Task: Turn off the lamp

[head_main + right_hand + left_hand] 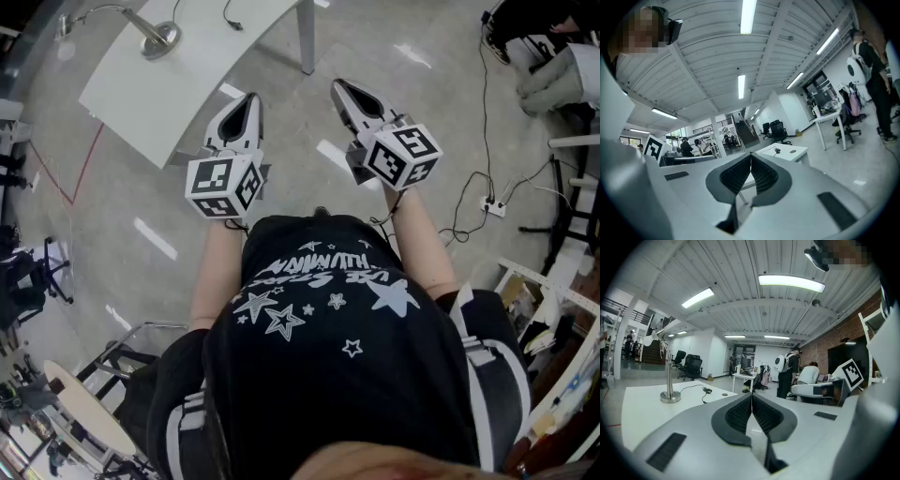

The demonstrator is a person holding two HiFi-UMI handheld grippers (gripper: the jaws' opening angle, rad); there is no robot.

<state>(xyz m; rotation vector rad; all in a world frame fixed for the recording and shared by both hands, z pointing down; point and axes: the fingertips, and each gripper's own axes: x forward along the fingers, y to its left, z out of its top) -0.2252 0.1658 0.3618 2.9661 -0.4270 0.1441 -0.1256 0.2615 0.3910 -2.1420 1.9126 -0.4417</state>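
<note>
A silver desk lamp (pixel 159 37) stands on a white table (pixel 178 84) at the upper left of the head view, its thin arm bending left to the small head. In the left gripper view the lamp (pixel 669 394) sits at the left on the table (pixel 642 408), its head (pixel 649 339) raised high, and a black cable lies beside it. My left gripper (pixel 251 99) hovers short of the table's near edge, shut and empty, jaws touching (pixel 751 397). My right gripper (pixel 337 87) is beside it over the floor, also shut and empty (pixel 751 157). Both are well apart from the lamp.
The table's leg (pixel 307 37) stands just beyond the grippers. A power strip (pixel 494 206) with cables lies on the floor at right. Shelving (pixel 553 309) is at right, a chair (pixel 131 349) at lower left. People (pixel 787 369) stand by desks farther off.
</note>
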